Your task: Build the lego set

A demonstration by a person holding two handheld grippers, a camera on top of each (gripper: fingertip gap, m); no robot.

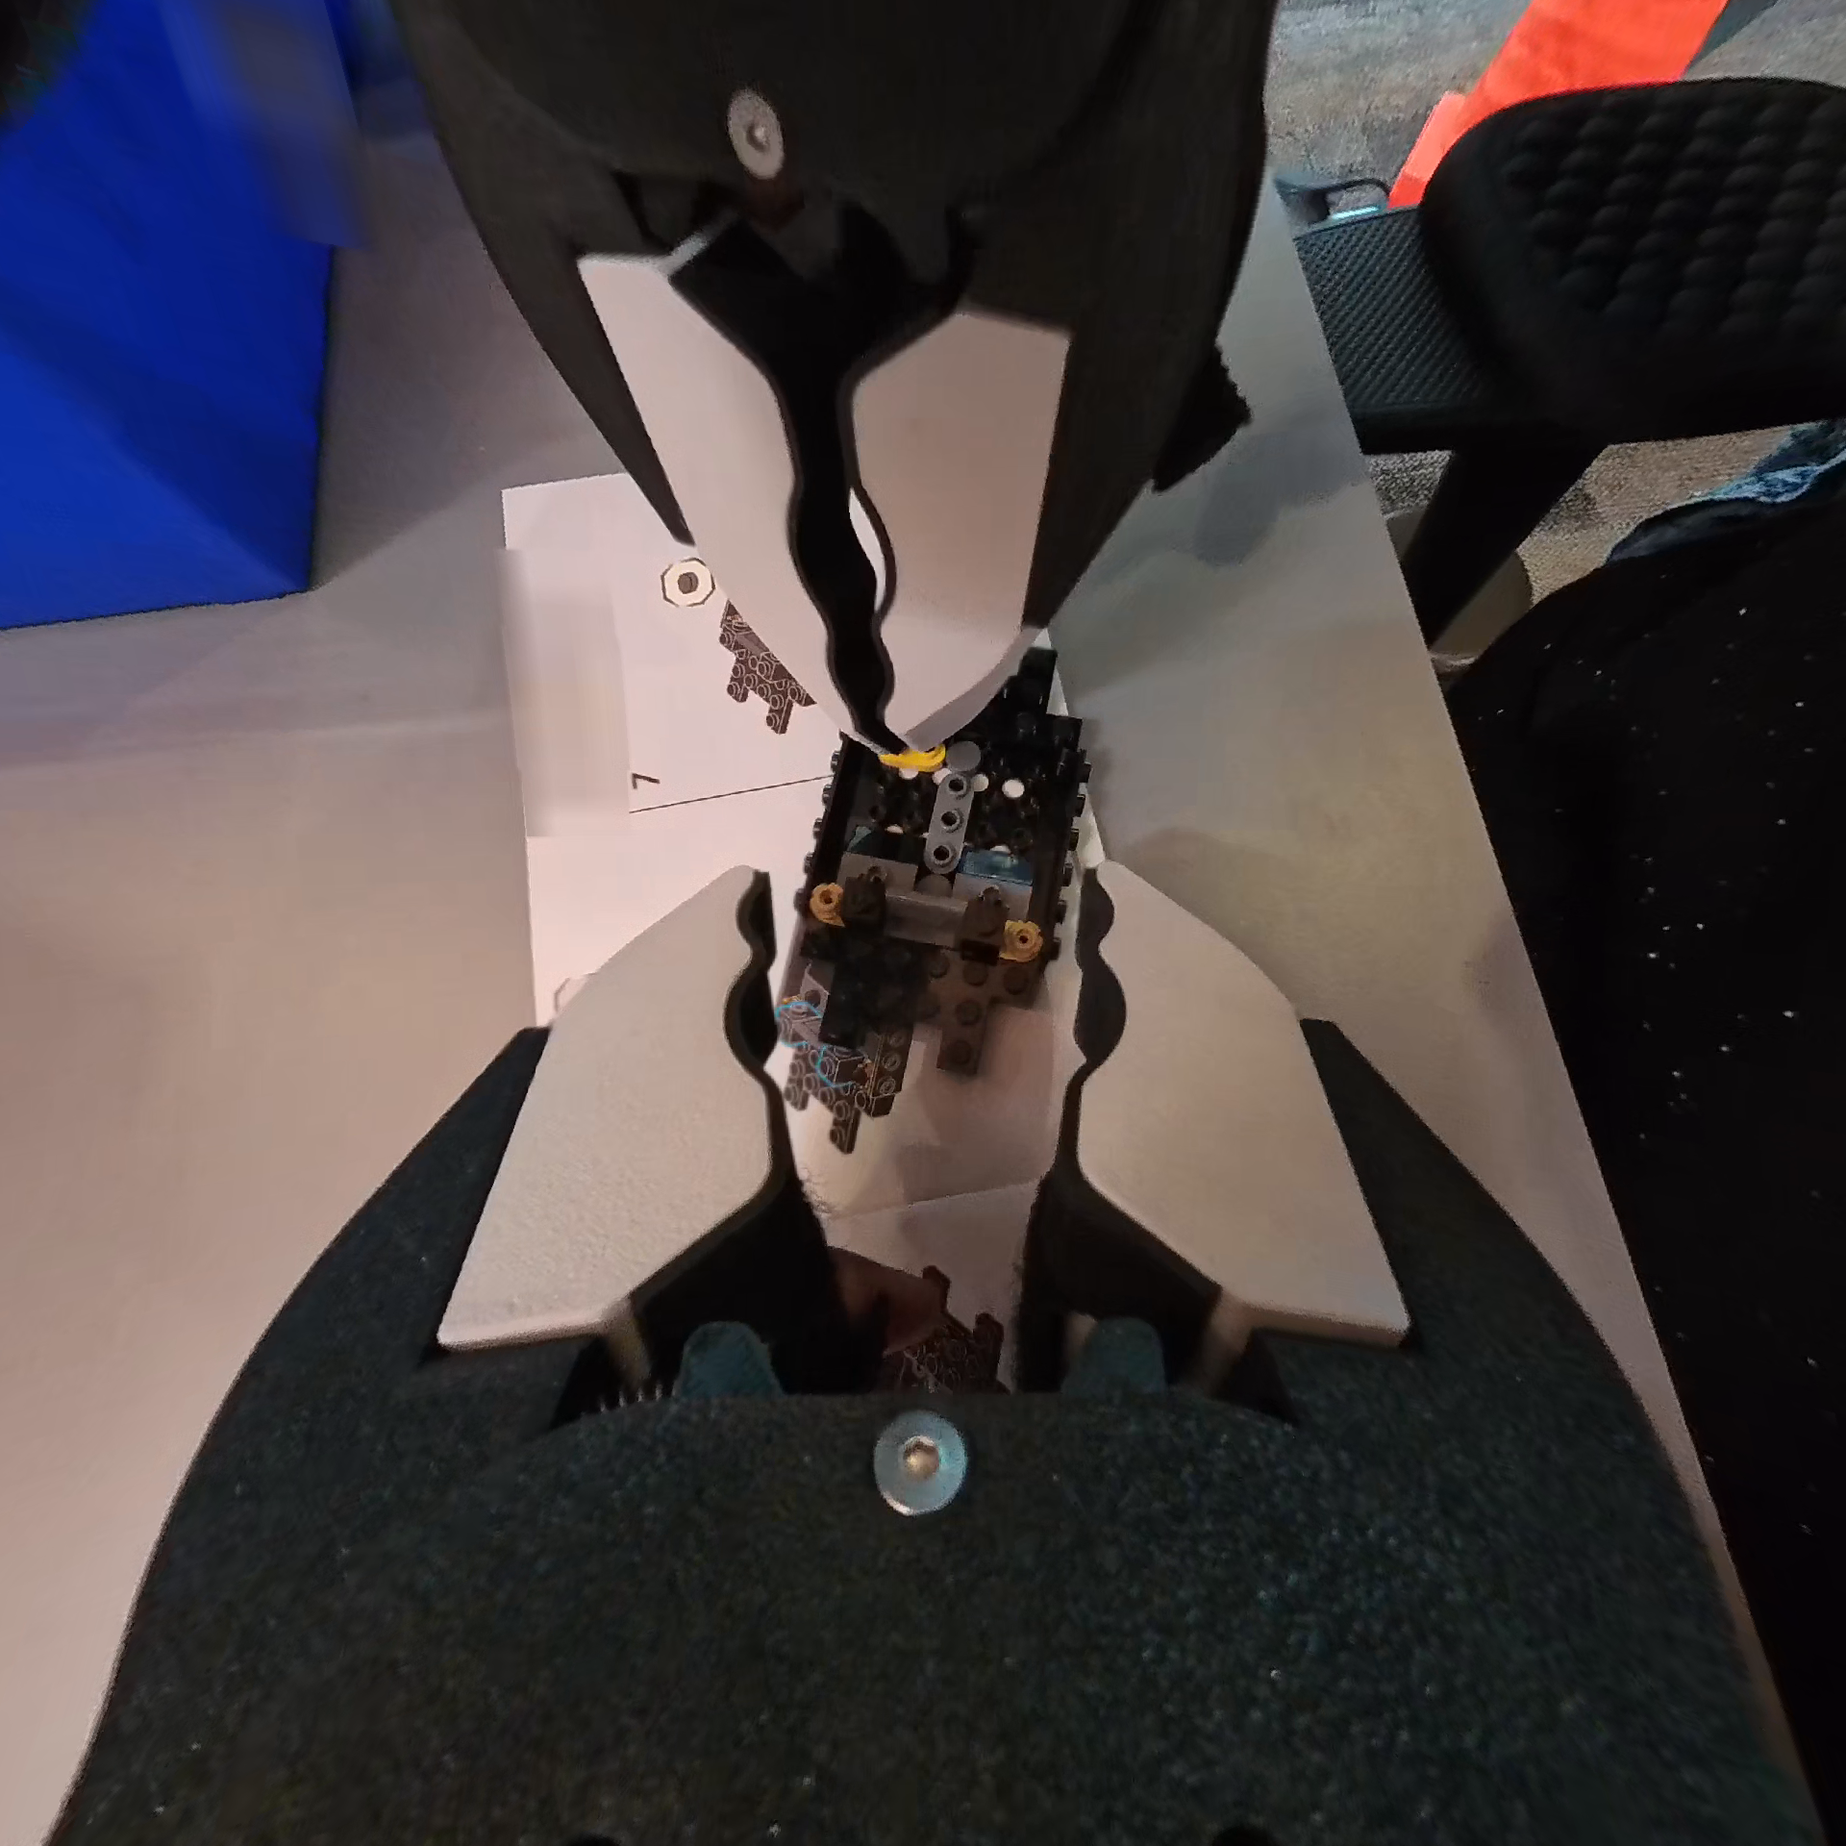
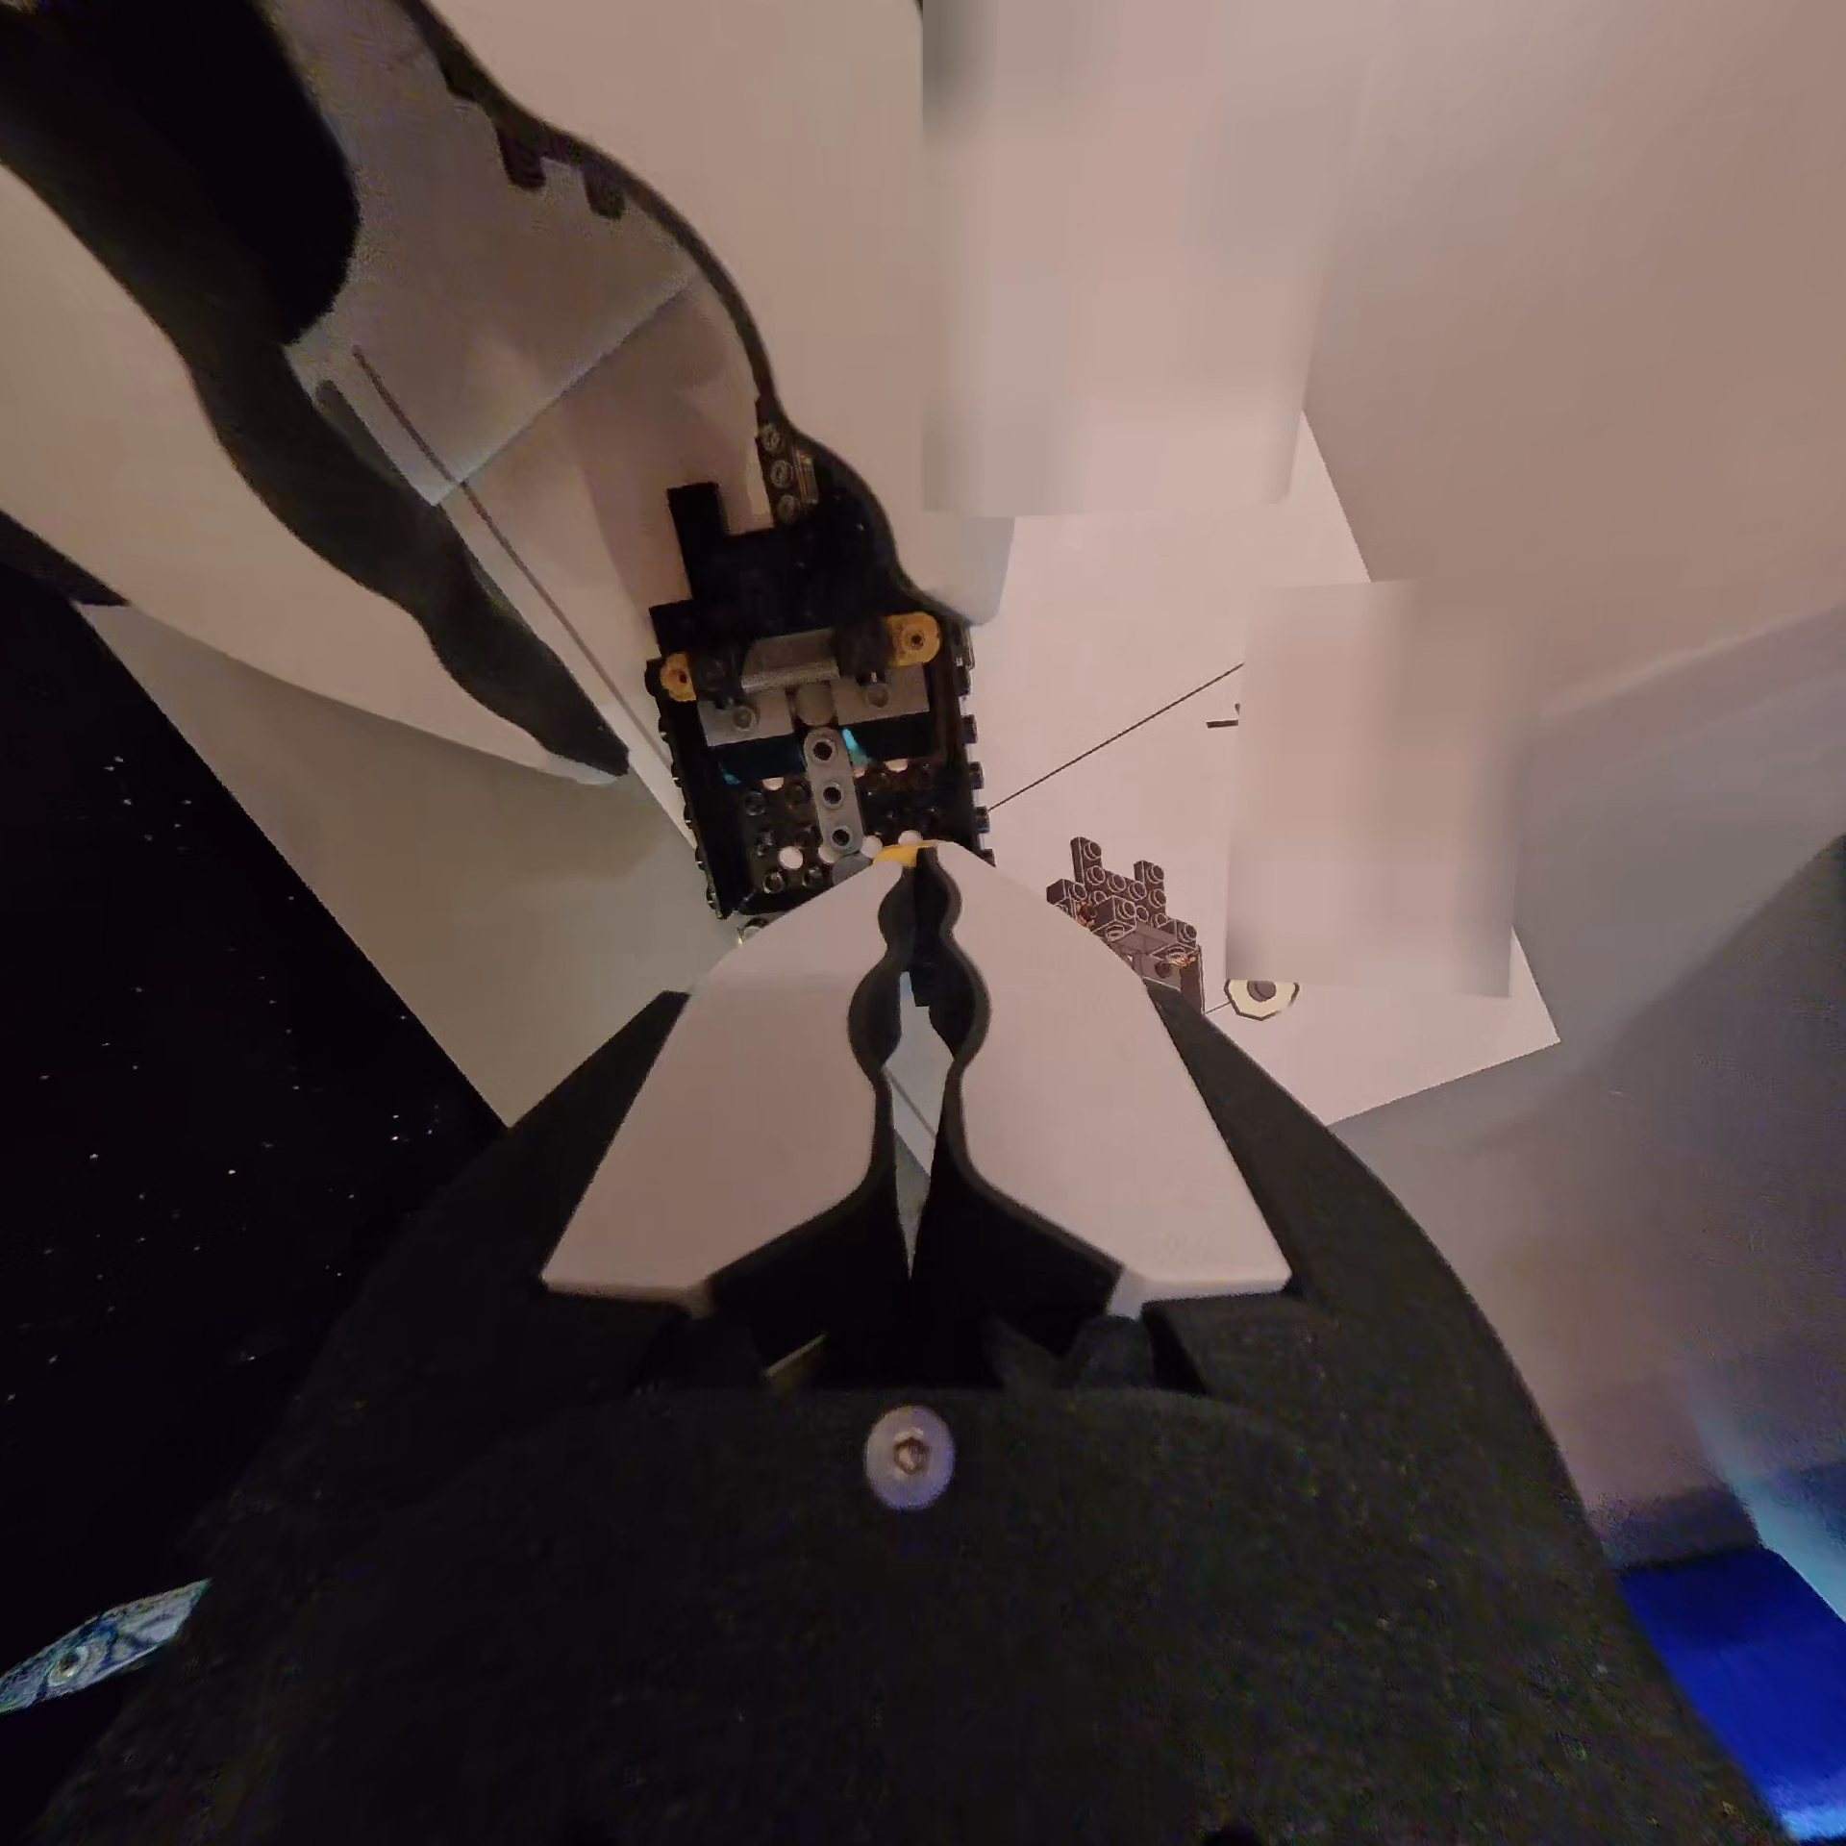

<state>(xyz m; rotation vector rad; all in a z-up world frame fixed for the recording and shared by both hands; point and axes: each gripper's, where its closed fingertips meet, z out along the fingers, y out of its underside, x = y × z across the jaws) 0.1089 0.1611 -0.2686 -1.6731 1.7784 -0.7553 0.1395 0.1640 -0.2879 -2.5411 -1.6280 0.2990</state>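
Note:
A black lego model [image 1: 939,959] with a grey beam and two tan pins stands on a white instruction sheet [image 1: 689,729]. My left gripper [image 1: 924,899] has its jaws on either side of the model, touching both flanks. My right gripper [image 1: 904,744] comes in from the far side, shut on a small yellow piece [image 1: 911,757] that touches the model's far rim. In the right wrist view the yellow piece [image 2: 904,852] sits at my right gripper's tips [image 2: 914,867], against the model [image 2: 799,799]. The left gripper's fingers [image 2: 479,619] flank the model there.
The grey table [image 1: 250,999] has its edge running close on the right. A blue box [image 1: 150,350] stands at the far left. A black chair [image 1: 1648,250] and an orange thing [image 1: 1558,90] lie beyond the edge. A dark speckled surface [image 1: 1698,999] is at the right. The left gripper's tips are roughly 4 cm from the right gripper's.

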